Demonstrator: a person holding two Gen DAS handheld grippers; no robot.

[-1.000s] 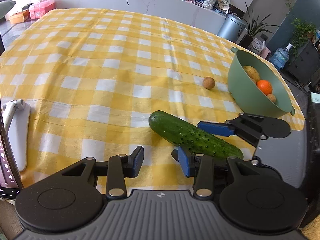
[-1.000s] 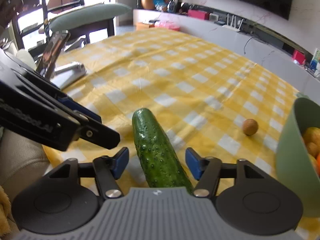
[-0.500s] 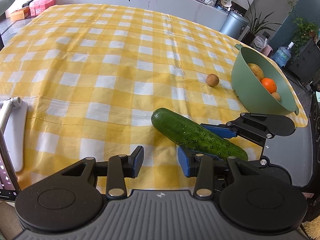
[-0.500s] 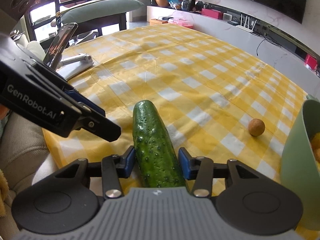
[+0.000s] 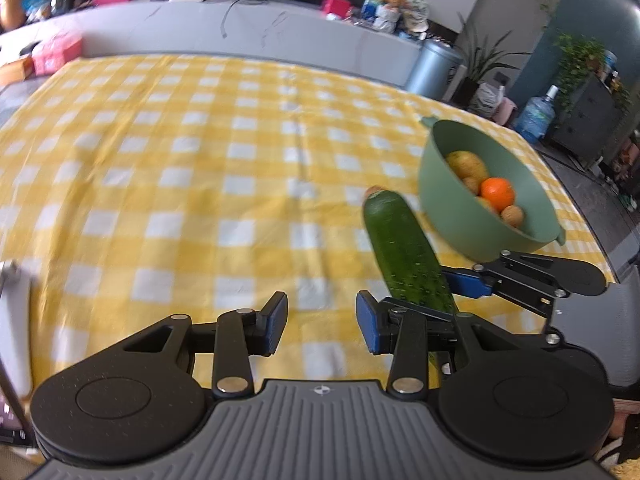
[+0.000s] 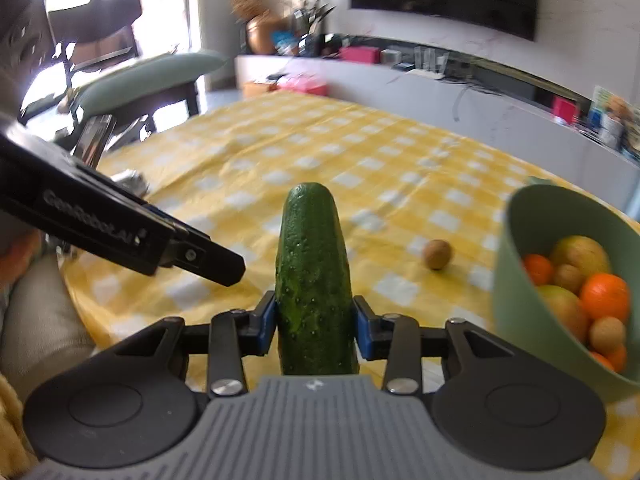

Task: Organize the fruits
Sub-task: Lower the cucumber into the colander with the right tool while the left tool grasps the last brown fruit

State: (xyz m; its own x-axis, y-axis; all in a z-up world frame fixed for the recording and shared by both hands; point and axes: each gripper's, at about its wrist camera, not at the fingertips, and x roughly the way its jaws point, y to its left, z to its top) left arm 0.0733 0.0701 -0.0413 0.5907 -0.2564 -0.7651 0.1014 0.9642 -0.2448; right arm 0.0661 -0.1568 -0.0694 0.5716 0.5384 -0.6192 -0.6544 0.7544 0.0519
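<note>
A: Starting leftmost: the left gripper (image 5: 322, 322) gapes, holding nothing.
B: And the right gripper (image 6: 315, 326)?
A: Clamped on the cucumber (image 6: 314, 276), lifted off the checked cloth (image 6: 360, 168); the green bowl (image 6: 516, 312) stands just right.

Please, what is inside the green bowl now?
Inside the green bowl lie oranges, yellowish fruits and small brown round ones. The near wall and the top fruits cover what lies deeper, so no full count.
</note>
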